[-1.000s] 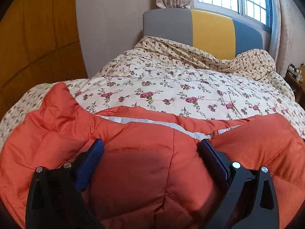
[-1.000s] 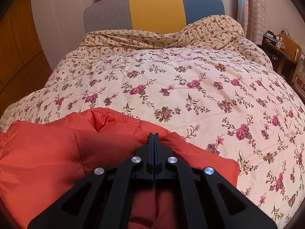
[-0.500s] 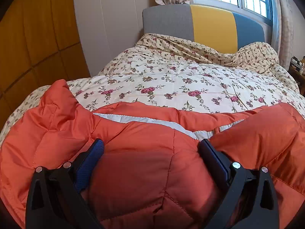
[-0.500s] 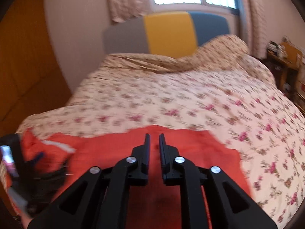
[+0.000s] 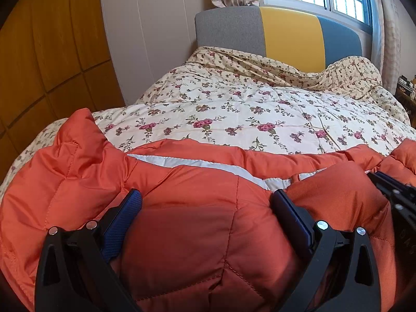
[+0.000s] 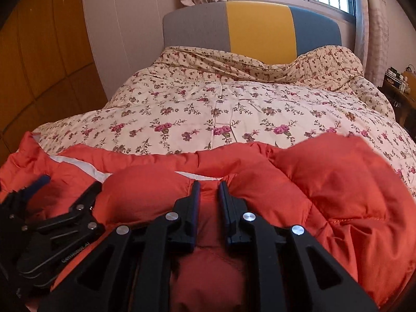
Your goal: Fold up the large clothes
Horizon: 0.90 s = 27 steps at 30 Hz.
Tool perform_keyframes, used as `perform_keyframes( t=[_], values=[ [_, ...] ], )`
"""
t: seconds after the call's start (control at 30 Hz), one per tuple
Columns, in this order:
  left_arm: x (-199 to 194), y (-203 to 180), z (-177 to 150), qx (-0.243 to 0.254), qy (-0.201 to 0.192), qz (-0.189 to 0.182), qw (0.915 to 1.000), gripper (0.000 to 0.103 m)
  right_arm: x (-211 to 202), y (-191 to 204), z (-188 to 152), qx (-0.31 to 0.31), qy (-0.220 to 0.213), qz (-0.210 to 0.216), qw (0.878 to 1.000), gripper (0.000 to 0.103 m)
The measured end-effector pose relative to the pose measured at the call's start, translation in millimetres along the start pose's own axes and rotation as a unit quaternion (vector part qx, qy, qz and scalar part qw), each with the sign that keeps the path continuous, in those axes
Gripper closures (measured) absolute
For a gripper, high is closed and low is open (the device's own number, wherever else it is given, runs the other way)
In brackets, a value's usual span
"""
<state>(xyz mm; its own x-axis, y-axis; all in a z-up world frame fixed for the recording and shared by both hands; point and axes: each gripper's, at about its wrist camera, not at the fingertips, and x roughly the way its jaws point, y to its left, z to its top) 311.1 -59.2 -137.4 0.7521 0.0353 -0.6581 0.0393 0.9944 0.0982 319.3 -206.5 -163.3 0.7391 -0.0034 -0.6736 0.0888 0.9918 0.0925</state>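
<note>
Jacket (image 5: 182,234), orange and puffy, lay partly folded at near edge of floral quilt (image 5: 234,114), bulging between wide left gripper (image 5: 205,208) without clear pinch, right gripper (image 6: 209,195) slightly parted and empty beside it, final folds seemingly remaining.

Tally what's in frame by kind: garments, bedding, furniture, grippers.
Garments: 1, orange puffer jacket
Bedding: 1, floral quilt
Furniture: 1, bed headboard
Grippers: 2, left gripper with jaws wide over the jacket, right gripper with a narrow gap
Total: 5
</note>
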Motion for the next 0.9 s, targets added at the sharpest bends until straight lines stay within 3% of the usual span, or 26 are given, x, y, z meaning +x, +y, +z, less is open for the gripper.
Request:
perform_keyframes(
  t=[0.6, 0.73, 0.83, 0.9],
  values=[
    [3, -8, 0, 0.014, 0.001, 0.022, 0.9997, 0.004, 7, 0, -4, 0.002, 0.001, 0.0, 1.0, 0.089],
    [-6, -5, 3, 0.02, 0.014, 0.01, 0.9997, 0.003, 1, -6, 0, 0.015, 0.006, 0.022, 1.0, 0.088],
    [-25, 9, 3, 0.022, 0.024, -0.012, 0.9994, 0.003, -28, -17, 3, 0.034, -0.019, 0.05, 0.998, 0.069],
    [-45, 28, 0, 0.001, 0.015, -0.022, 0.9996, 0.003, -54, -22, 1, 0.04, -0.043, 0.055, 0.997, 0.064]
  ],
)
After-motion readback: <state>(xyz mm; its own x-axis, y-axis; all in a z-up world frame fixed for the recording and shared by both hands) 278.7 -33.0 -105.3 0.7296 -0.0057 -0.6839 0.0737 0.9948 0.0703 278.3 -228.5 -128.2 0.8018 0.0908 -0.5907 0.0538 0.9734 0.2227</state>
